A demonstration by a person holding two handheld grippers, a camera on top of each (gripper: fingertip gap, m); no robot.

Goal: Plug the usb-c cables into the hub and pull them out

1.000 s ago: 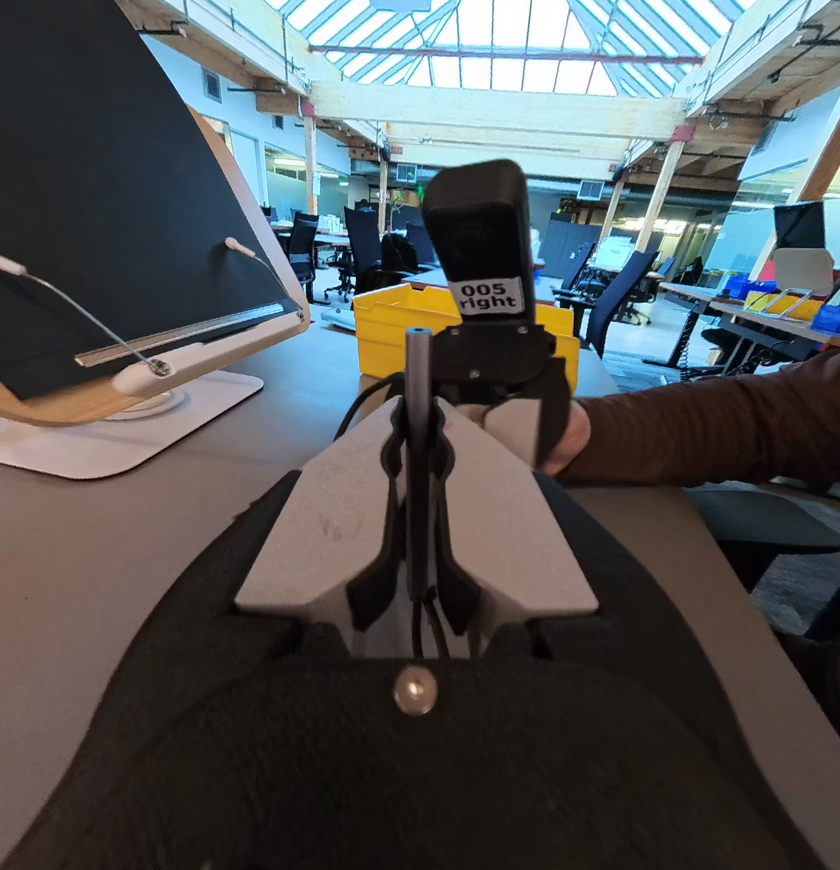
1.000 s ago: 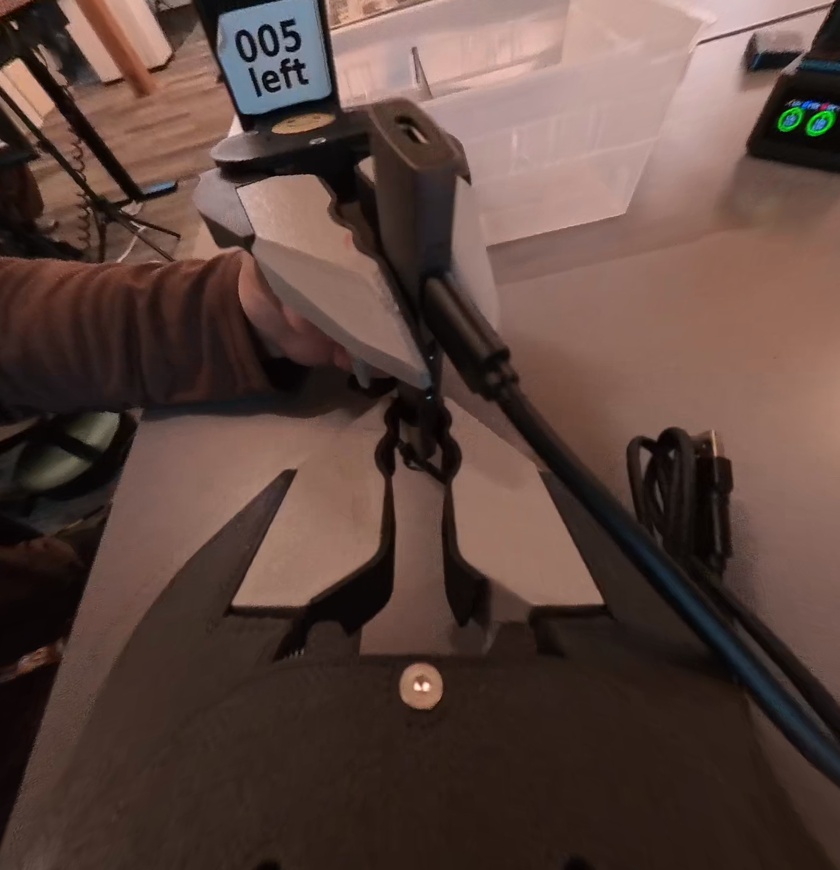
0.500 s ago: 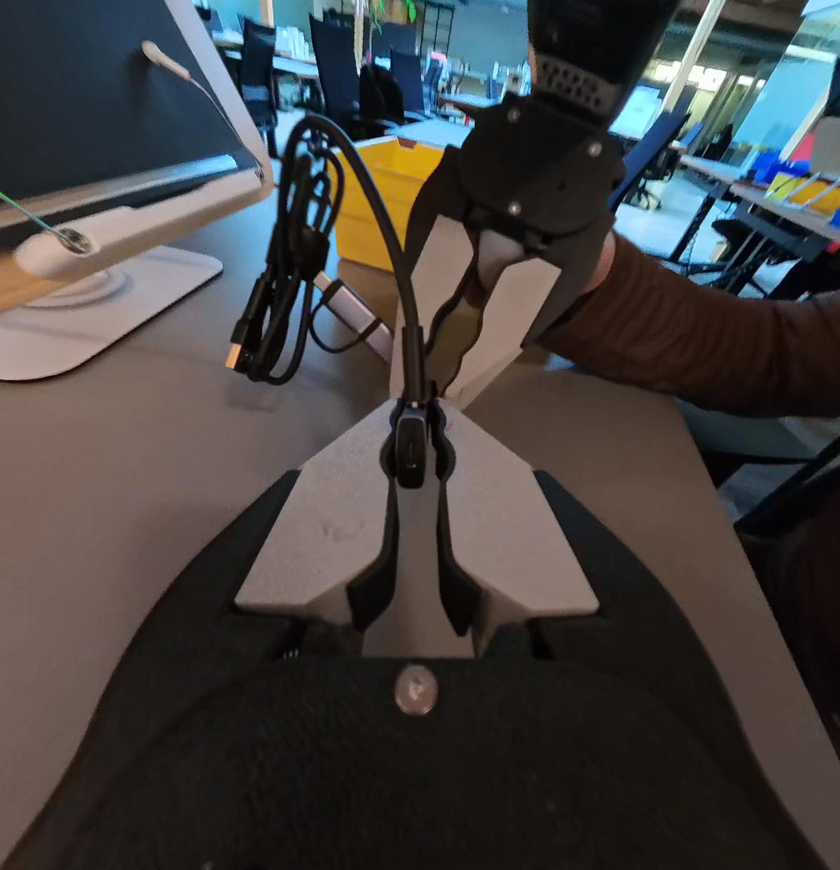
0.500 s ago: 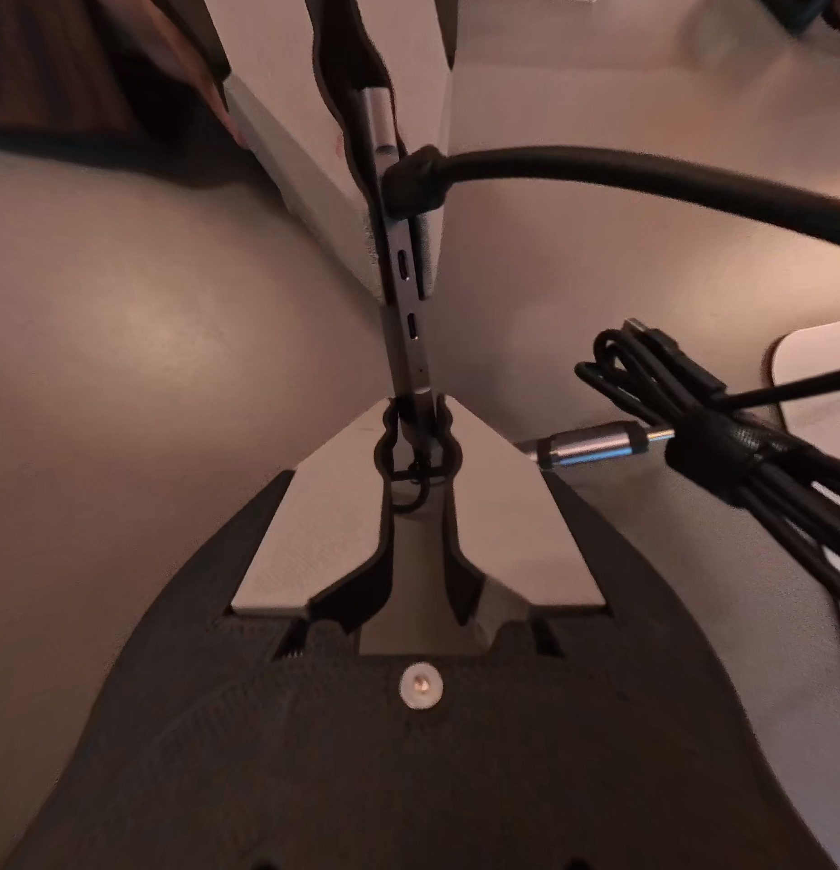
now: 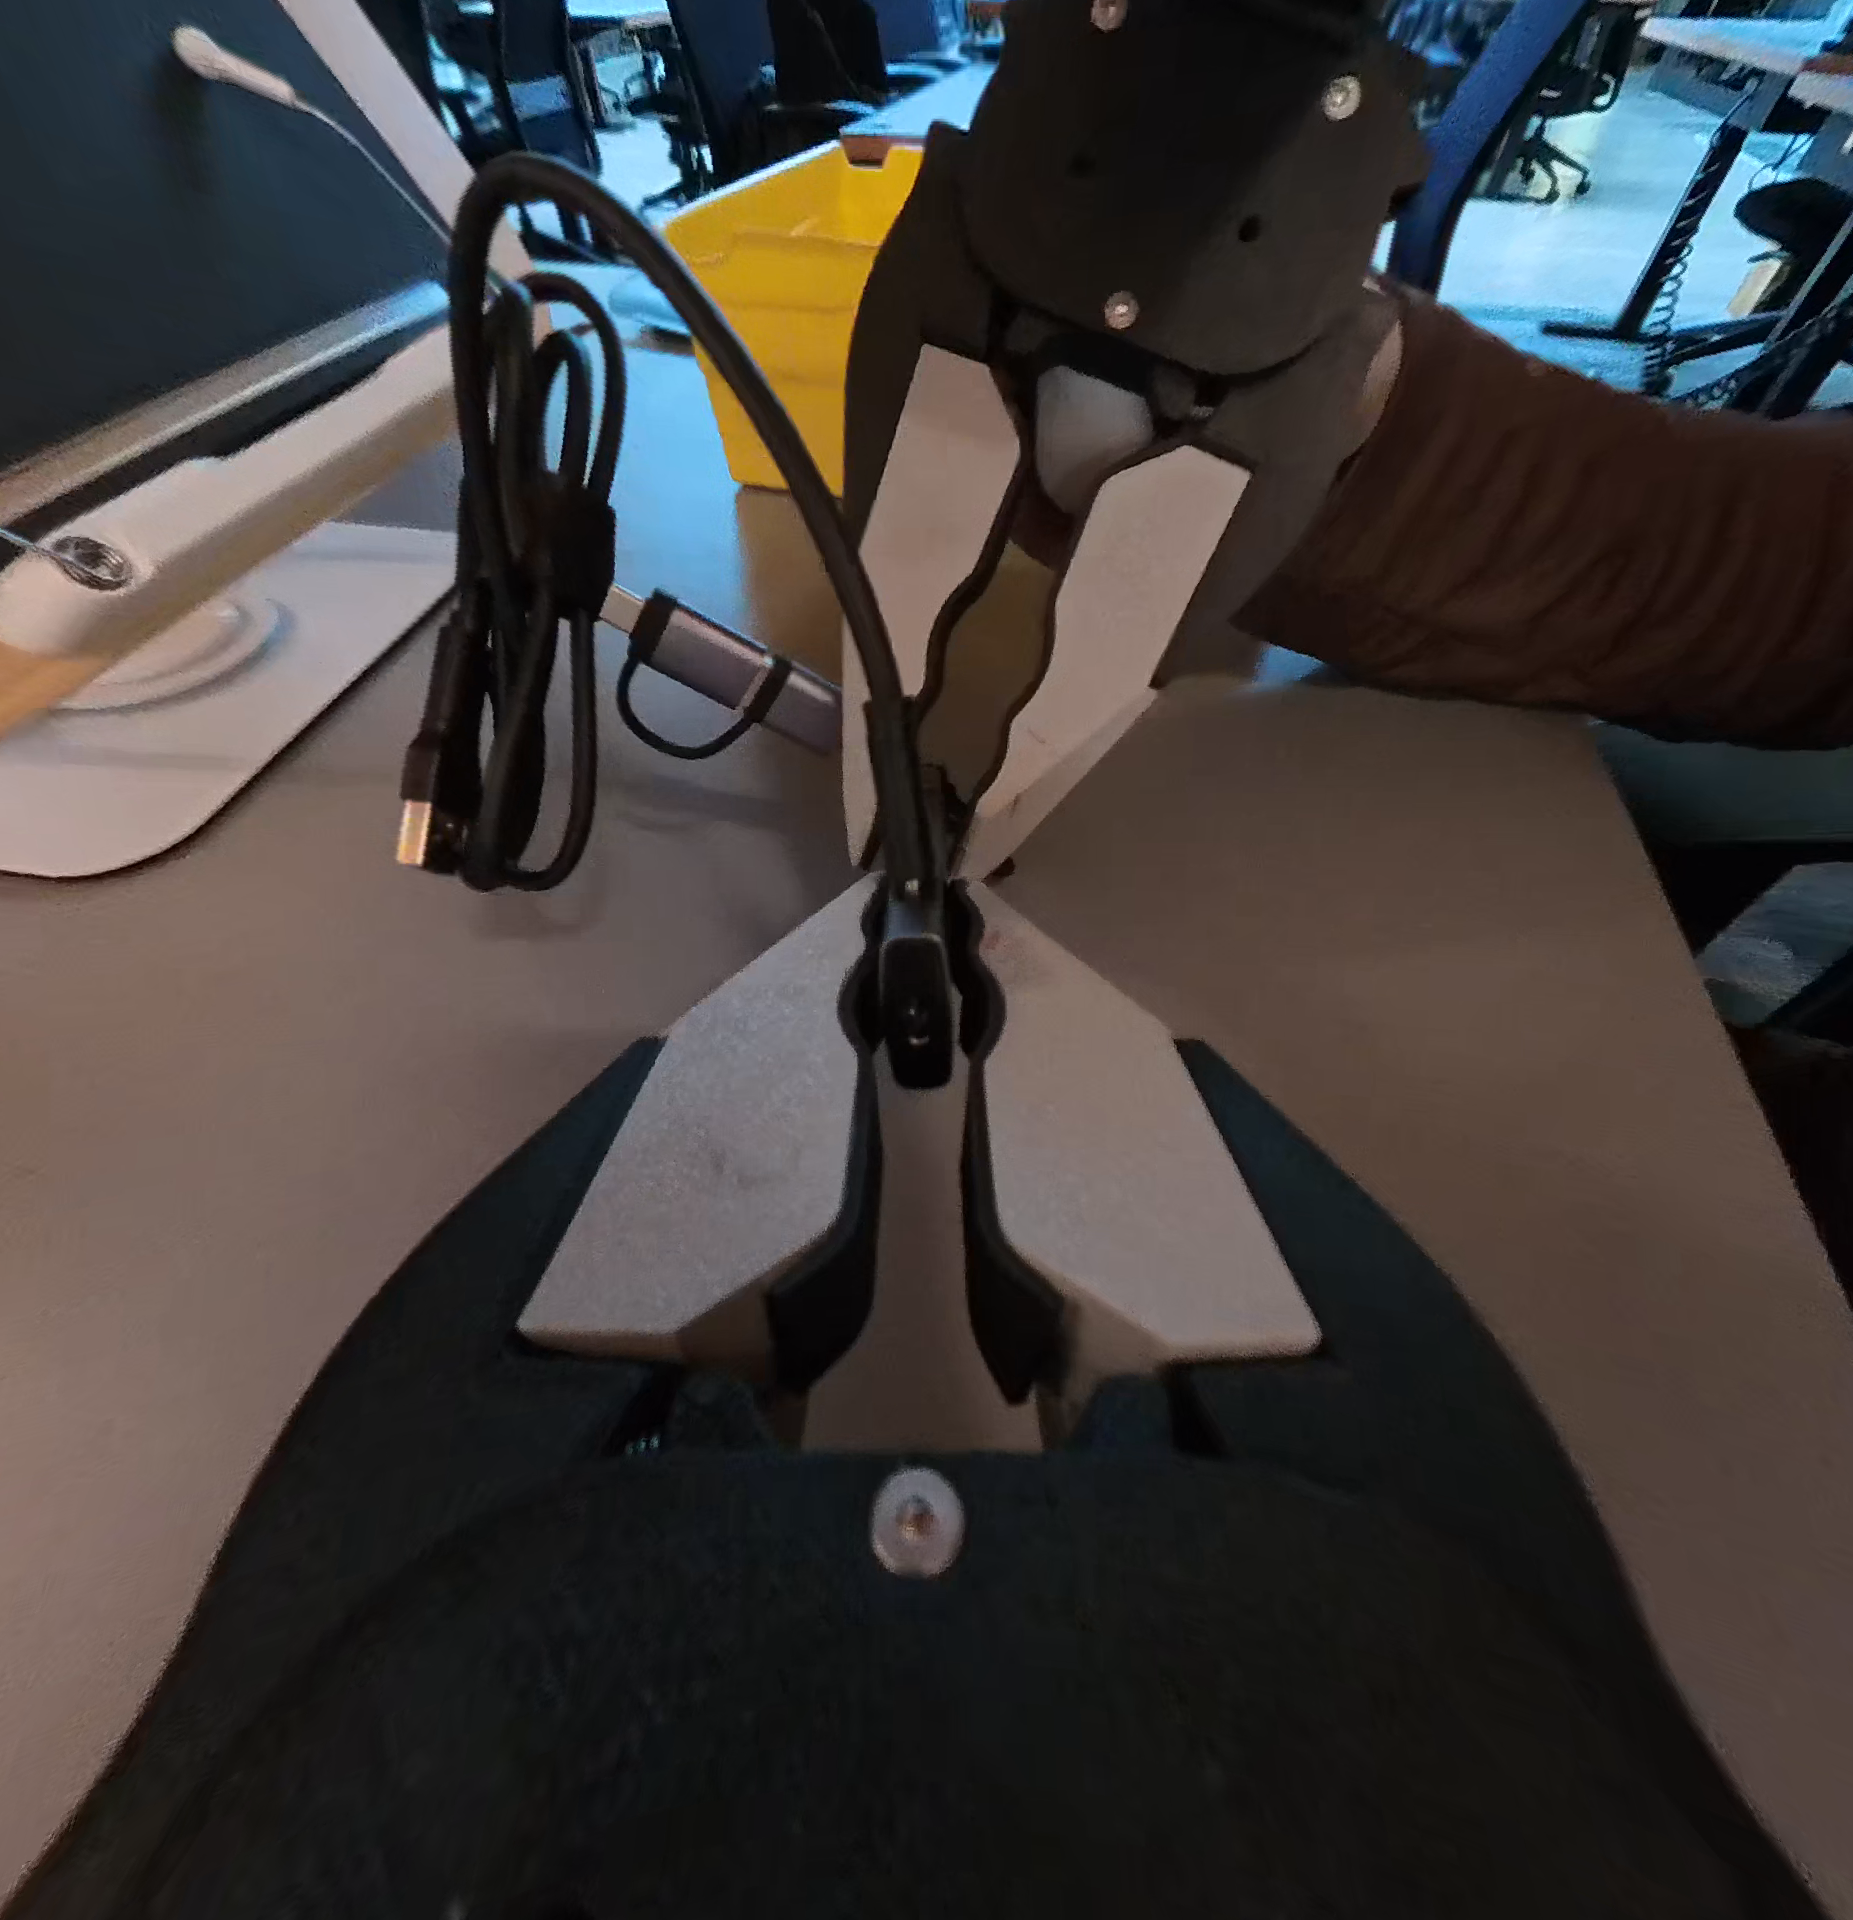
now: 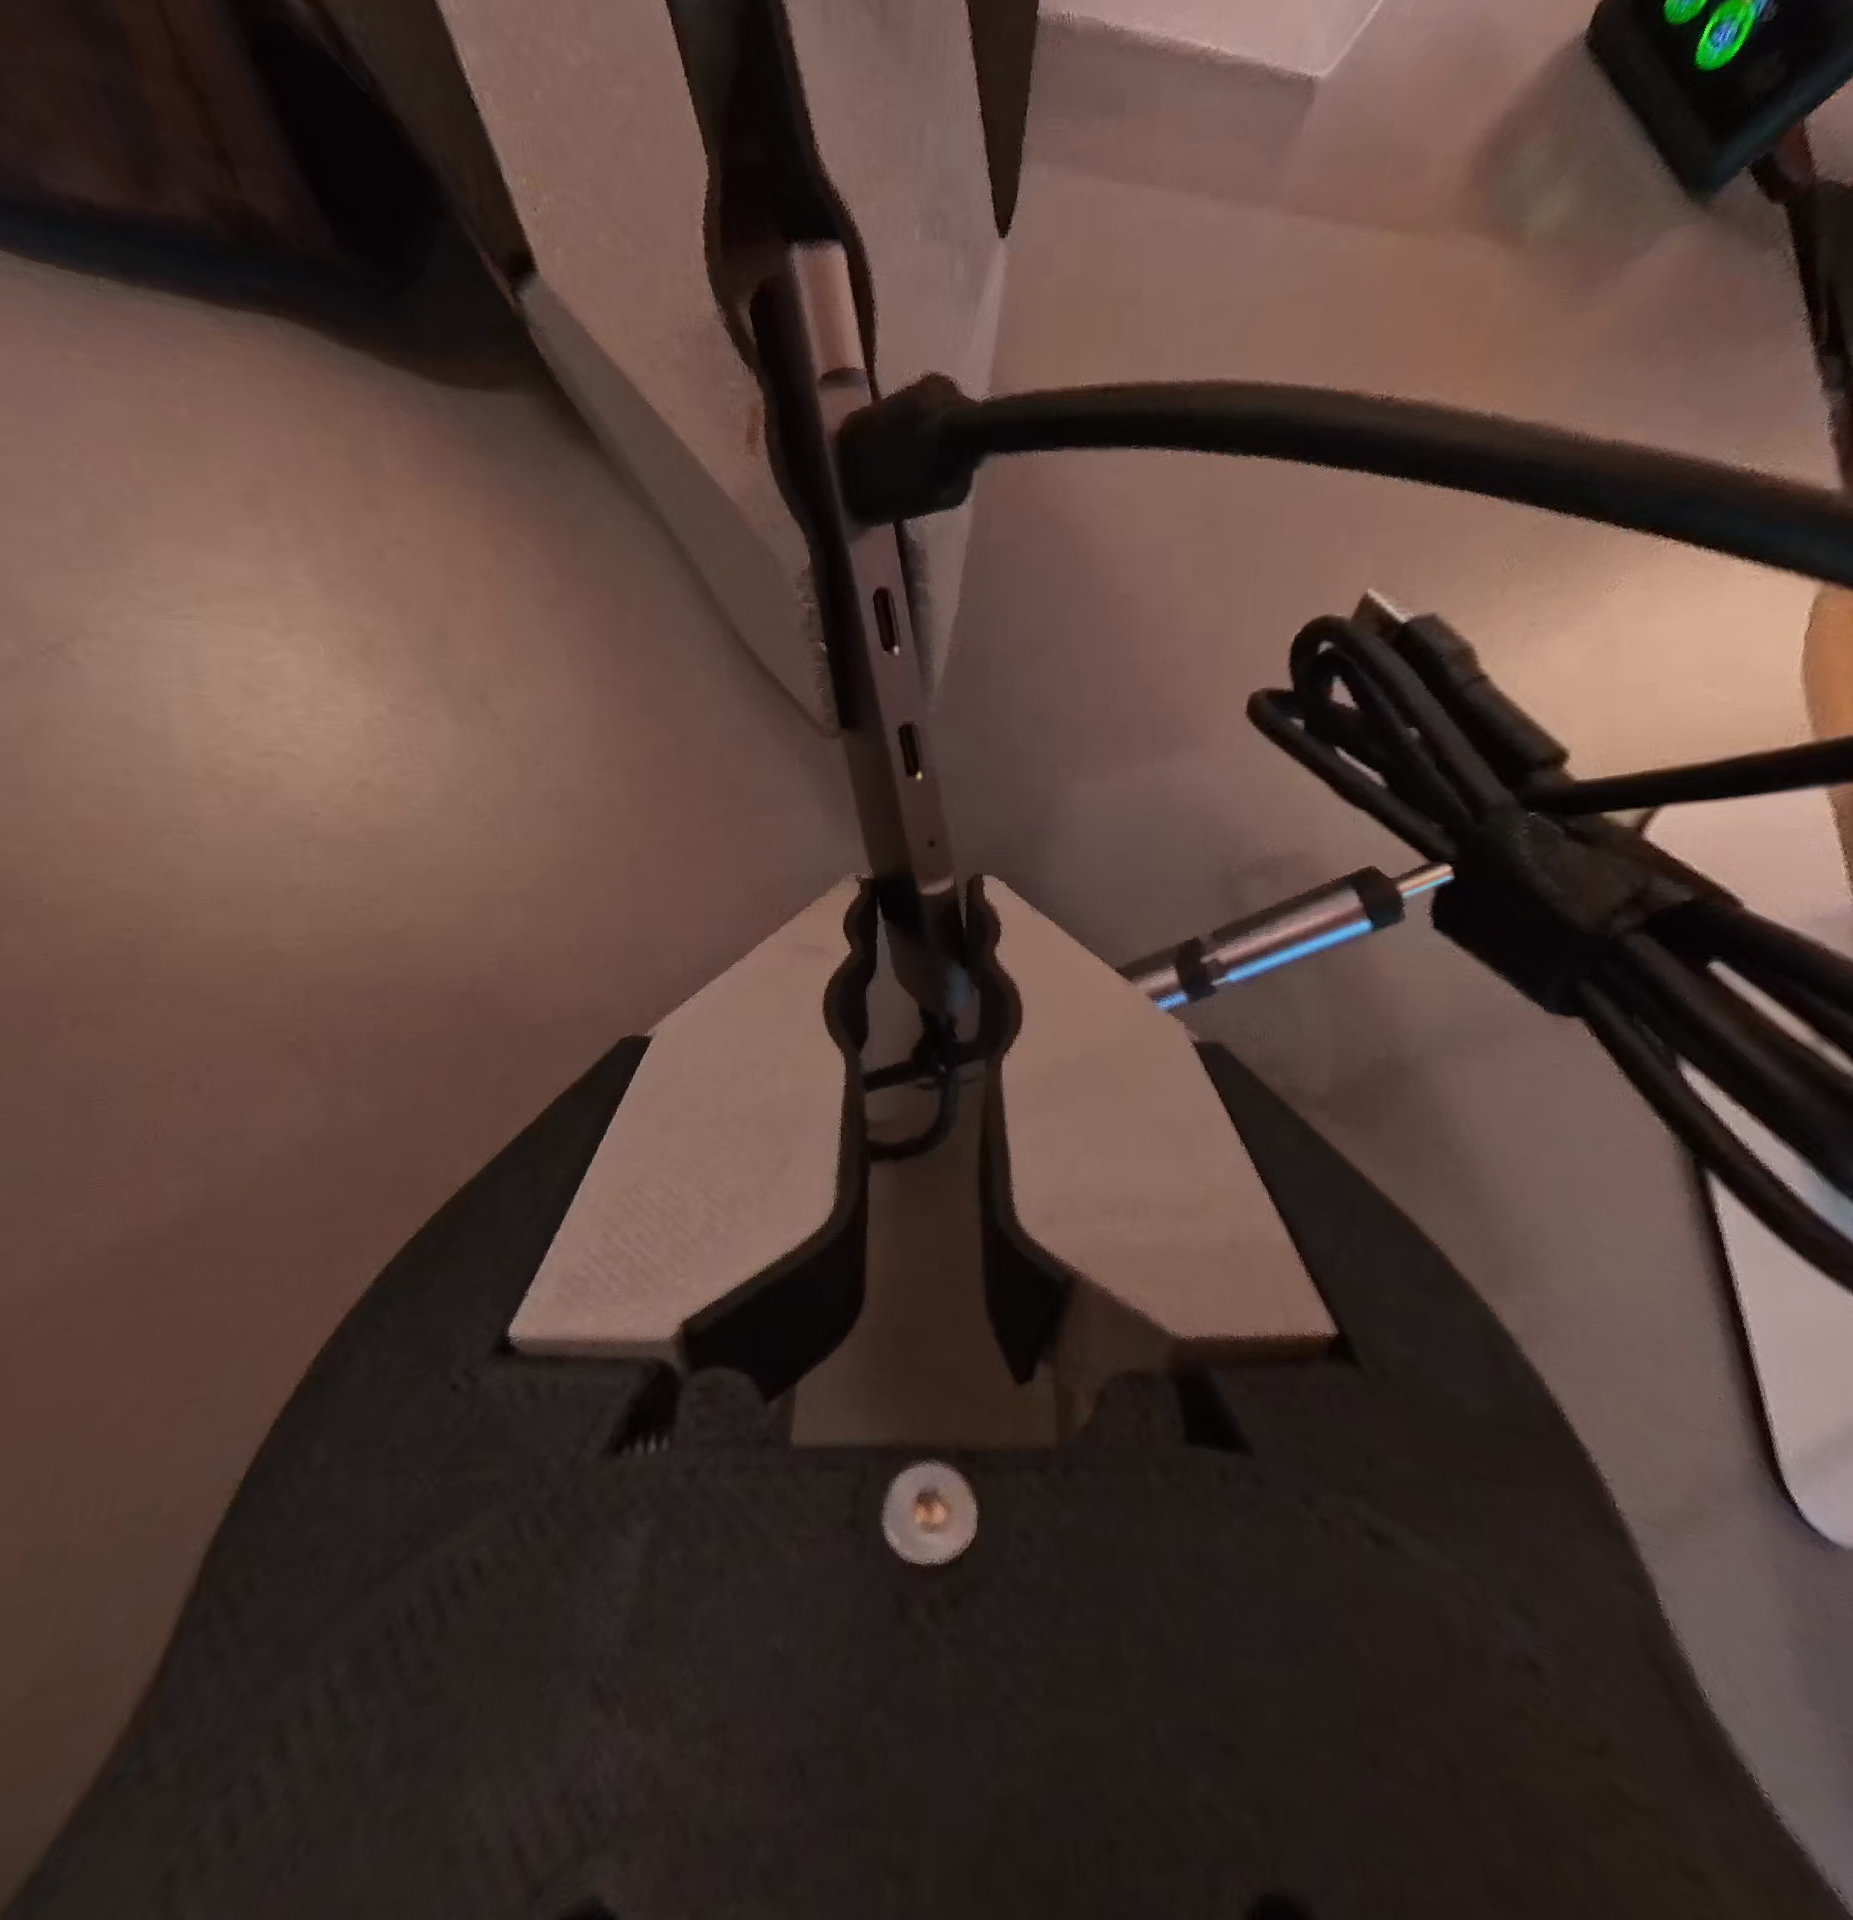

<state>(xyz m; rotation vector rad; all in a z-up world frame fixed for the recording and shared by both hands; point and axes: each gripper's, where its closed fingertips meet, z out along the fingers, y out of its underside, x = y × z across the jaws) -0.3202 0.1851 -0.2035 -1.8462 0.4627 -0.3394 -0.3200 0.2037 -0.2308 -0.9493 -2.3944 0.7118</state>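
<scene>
The thin grey hub (image 6: 880, 665) is held edge-on between both grippers, just above the table. My left gripper (image 5: 917, 914) is shut on one end of the hub (image 5: 914, 1008). My right gripper (image 6: 922, 904) is shut on the other end, where the hub's thin black lead loops out. A black USB-C plug (image 6: 901, 457) sits in a port on the hub's side. Its thick cable (image 6: 1421, 447) arcs away, and in the left wrist view the cable (image 5: 776, 416) rises to a tied bundle (image 5: 517, 582). Two free ports show below the plug.
The bundled black cable (image 6: 1524, 883) and a grey metal connector (image 6: 1286, 925) lie on the grey table. A stand with a white base (image 5: 174, 727) is at the left. A yellow bin (image 5: 787, 312) is behind. A black device with green lights (image 6: 1711, 62) and a person's brown sleeve (image 5: 1576, 571) are nearby. Both grippers' tips are close together, under 4 cm apart.
Both grippers tipped down and lowered the hub toward the table, turning it edge-on. In the last half second they moved only slightly. The cable stays plugged in.
</scene>
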